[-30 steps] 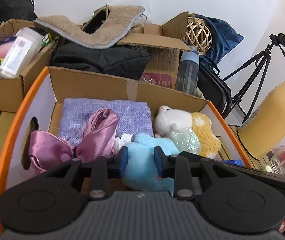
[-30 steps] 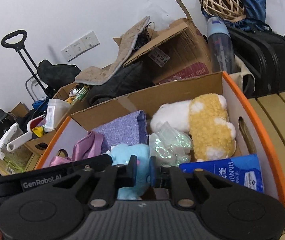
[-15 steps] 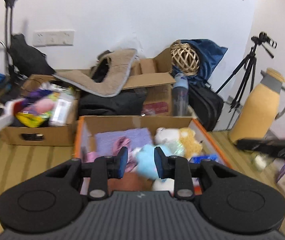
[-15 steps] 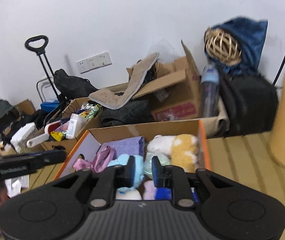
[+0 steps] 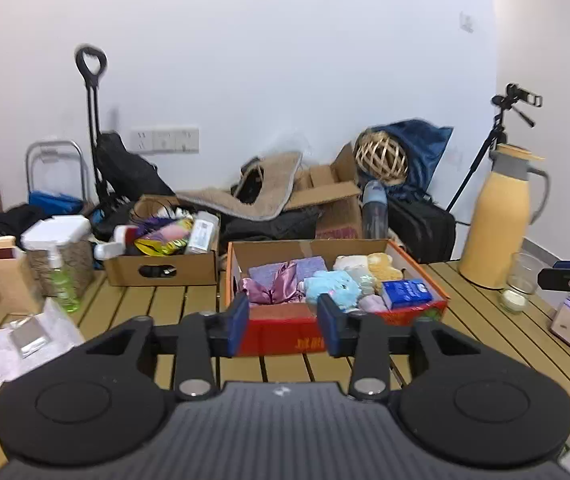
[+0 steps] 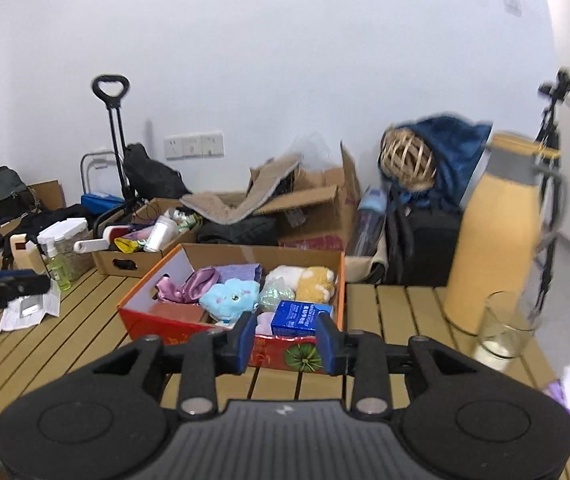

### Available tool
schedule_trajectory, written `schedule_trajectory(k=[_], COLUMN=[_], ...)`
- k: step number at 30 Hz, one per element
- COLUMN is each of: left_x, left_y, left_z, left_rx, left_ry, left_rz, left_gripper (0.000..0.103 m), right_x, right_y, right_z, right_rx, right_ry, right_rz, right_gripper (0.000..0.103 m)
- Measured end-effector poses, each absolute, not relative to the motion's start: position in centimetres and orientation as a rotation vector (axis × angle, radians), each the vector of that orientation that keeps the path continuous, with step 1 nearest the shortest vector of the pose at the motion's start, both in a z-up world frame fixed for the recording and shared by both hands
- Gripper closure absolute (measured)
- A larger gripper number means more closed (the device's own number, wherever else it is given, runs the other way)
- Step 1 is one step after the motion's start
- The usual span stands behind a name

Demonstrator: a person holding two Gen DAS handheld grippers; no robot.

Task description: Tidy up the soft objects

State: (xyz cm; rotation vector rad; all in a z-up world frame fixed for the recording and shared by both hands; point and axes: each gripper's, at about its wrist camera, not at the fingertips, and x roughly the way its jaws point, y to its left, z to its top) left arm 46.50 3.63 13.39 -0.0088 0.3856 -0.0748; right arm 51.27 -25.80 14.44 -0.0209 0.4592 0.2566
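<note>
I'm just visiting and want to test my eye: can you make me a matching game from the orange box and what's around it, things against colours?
Things:
1. plush toy
2. satin cloth
3. tissue pack
4. thermos jug

Colours:
A. yellow
B. dark blue
C. light blue
D. pink

Pairs: 1-C, 2-D, 3-B, 4-A

left gripper [image 5: 283,327] and right gripper [image 6: 285,342] opening (both empty), pointing slightly downward.
</note>
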Motion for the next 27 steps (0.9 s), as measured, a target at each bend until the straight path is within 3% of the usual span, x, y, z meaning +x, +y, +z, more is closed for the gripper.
schedule_trajectory(k=[2, 4, 6, 8, 12, 16, 18, 22, 27], left_x=[42.9, 39.6, 35.8, 32.3, 24.6, 17.5, 14.5, 8.7, 4.1], left_y=[3.4, 3.6, 3.7, 3.6, 3.3, 2.6, 2.2, 1.2, 0.6], left_z=[13.2, 13.2, 13.0, 12.4, 11.0, 9.3, 8.2, 6.5, 4.1], left_rx=[0.006, -0.004, -0.019, -0.003, -0.022, -0.009, 0.013, 0.026, -0.005], left_ry=[0.355, 0.330, 0.298, 0.263, 0.200, 0.150, 0.156, 0.139, 0.183], left_rz=[-0.062, -0.054, -0.061, -0.079, -0.021, -0.013, -0.016, 0.019, -0.007], left_gripper=[0.053, 0.040, 0.023, 0.020, 0.001, 0.000, 0.000, 0.000, 0.000], right_x=[47.8, 44.2, 40.7, 36.6, 28.7, 21.9, 18.4, 12.5, 6.4], right_y=[-25.5, -25.2, -25.2, -25.4, -25.5, -25.5, -25.2, -24.9, -23.5], right_z=[14.3, 14.0, 13.8, 13.5, 12.5, 11.2, 10.5, 8.8, 5.0], right_rx=[-0.040, -0.055, -0.048, -0.024, -0.046, -0.031, -0.026, 0.028, -0.018], right_ry=[0.420, 0.386, 0.359, 0.323, 0.256, 0.214, 0.192, 0.166, 0.209], right_rz=[0.249, 0.242, 0.238, 0.235, 0.245, 0.268, 0.265, 0.278, 0.310], right_gripper=[0.065, 0.064, 0.056, 0.034, 0.025, 0.014, 0.013, 0.000, 0.000])
